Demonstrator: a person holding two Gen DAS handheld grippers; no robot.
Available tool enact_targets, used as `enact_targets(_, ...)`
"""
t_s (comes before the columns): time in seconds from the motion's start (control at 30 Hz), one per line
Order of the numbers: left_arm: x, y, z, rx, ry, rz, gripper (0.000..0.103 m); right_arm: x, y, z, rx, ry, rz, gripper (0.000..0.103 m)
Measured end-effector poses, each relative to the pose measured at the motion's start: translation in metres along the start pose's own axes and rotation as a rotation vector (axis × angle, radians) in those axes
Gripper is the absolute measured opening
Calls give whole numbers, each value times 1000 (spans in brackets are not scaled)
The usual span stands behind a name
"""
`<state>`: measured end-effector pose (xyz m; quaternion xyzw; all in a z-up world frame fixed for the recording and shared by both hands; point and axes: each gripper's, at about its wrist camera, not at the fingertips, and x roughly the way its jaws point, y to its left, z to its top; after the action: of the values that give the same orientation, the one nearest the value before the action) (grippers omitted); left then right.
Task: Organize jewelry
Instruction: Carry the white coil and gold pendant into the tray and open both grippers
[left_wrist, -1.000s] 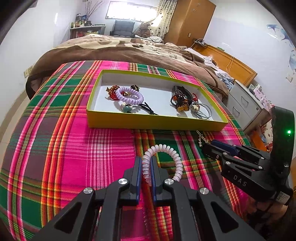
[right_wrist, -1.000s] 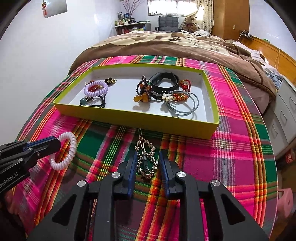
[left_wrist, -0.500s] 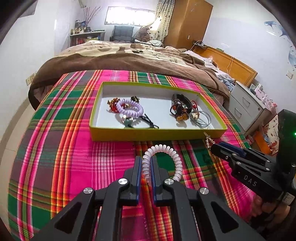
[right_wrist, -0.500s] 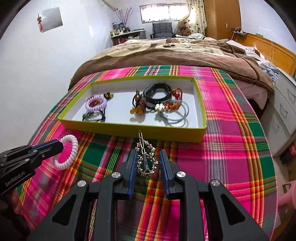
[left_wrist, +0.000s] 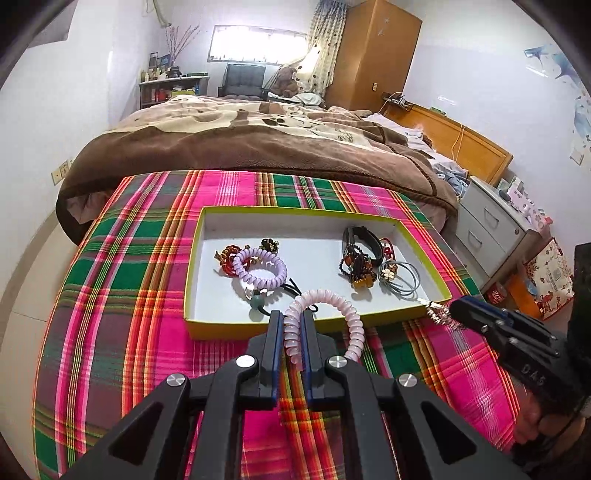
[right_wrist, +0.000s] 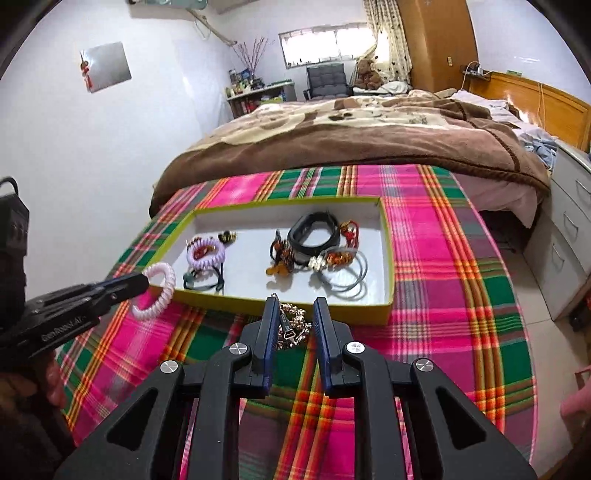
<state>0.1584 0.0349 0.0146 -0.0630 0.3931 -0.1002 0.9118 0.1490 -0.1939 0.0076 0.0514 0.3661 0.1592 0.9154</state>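
My left gripper is shut on a pale pink coil hair tie, held above the plaid cloth just in front of the yellow-rimmed tray; it also shows in the right wrist view. My right gripper is shut on a gold hair clip, held above the cloth near the tray's front edge. The tray holds a lilac coil tie, a black band, beaded bracelets and grey rings.
The plaid cloth covers a round table. A bed with a brown blanket lies behind it. A grey drawer unit stands at the right. The other gripper is to the right of the left one.
Both grippers have risen and moved toward the tray, each still holding its item. The tray now appears lower and closer in both views.
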Motion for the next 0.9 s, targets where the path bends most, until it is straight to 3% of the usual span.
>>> enact_targets(0.33,18,9,29,-35,3,-3,9,14,-17,39,25,-46,-59,19)
enact_targets(0.63,53,29,48,-53,40,58,9,65,-35,60,26,6,-119,19)
enact_targets(0.9,79,36,46,-42,74,88,9,88,-39,57,-11,45,-179,19)
